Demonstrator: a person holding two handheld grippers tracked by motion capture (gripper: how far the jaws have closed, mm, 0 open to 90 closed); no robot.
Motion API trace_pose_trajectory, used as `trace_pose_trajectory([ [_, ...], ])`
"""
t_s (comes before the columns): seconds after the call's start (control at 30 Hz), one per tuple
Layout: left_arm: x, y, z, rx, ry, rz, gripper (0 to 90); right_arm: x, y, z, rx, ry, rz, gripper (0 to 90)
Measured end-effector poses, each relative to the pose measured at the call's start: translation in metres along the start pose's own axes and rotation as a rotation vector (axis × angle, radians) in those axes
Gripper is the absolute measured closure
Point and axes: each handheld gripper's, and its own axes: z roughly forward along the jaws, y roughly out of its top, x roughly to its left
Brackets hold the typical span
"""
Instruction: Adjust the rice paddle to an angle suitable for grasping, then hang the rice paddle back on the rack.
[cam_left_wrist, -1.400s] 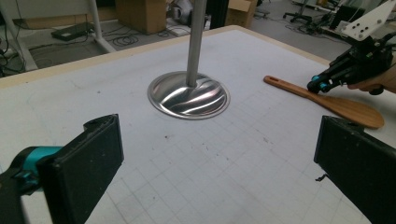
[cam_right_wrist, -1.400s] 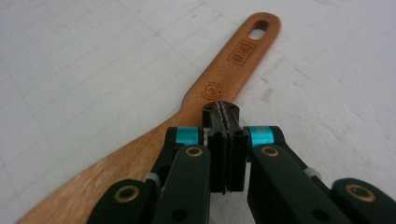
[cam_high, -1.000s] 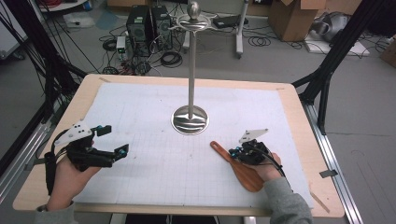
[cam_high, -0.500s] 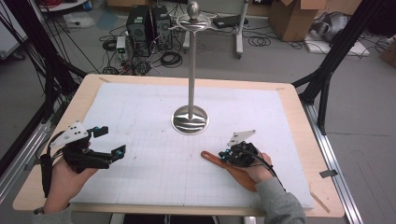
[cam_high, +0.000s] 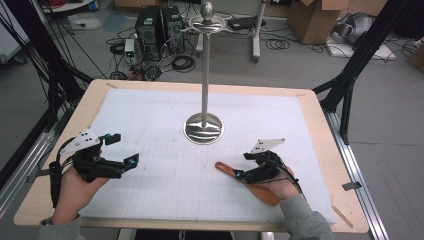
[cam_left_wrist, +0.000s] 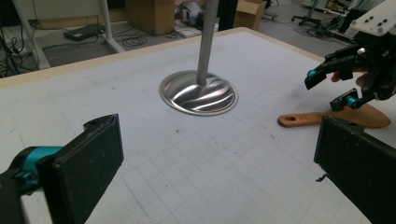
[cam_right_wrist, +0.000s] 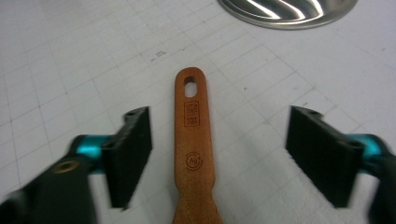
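My right gripper (cam_right_wrist: 219, 158) has just spread its fingers and now straddles the wooden spatula (cam_right_wrist: 192, 140) without pinching it, so I read the grab as next. The spatula lies flat on the desk, near the metal stand (cam_high: 203, 127), its holed handle end pointing at the stand's base. My left gripper (cam_left_wrist: 219, 172) has its fingers spread, holding nothing.

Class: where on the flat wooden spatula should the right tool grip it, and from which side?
Grip the narrow handle of the brown wooden spatula, coming from above. It lies flat on the white mat, its handle centred between the right tool's open jaws.
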Motion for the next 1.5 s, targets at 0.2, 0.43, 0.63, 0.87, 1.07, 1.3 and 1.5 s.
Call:
trace_pose_trajectory([
  [0.2, -0.001, 0.001, 0.005, -0.002, -0.01, -0.001, 1.8, 0.005, 0.002, -0.002, 0.009, 0.003, -0.028, 12.7],
  [0.43, -0.004, 0.004, 0.008, -0.004, -0.029, 0.008, 1.8, 0.013, 0.004, -0.001, 0.052, 0.011, -0.072, 13.1],
  [0.63, -0.005, 0.003, 0.004, -0.003, -0.02, 0.008, 1.8, 0.016, 0.006, 0.003, 0.086, 0.031, -0.089, 13.5],
  [0.87, -0.002, -0.001, -0.003, 0.001, 0.001, -0.002, 1.8, 0.014, 0.006, 0.013, 0.146, 0.049, -0.108, 13.4],
  [1.07, -0.002, -0.002, -0.004, -0.001, 0.0, -0.002, 1.8, 0.015, 0.01, 0.015, 0.164, 0.048, -0.1, 13.5],
  [1.3, -0.002, -0.002, -0.007, -0.005, 0.001, -0.005, 1.8, 0.015, 0.012, 0.021, 0.218, 0.044, -0.097, 13.9],
  [1.5, -0.001, -0.003, -0.011, -0.011, 0.011, -0.011, 1.8, 0.016, 0.017, 0.025, 0.268, 0.036, -0.109, 15.5],
])
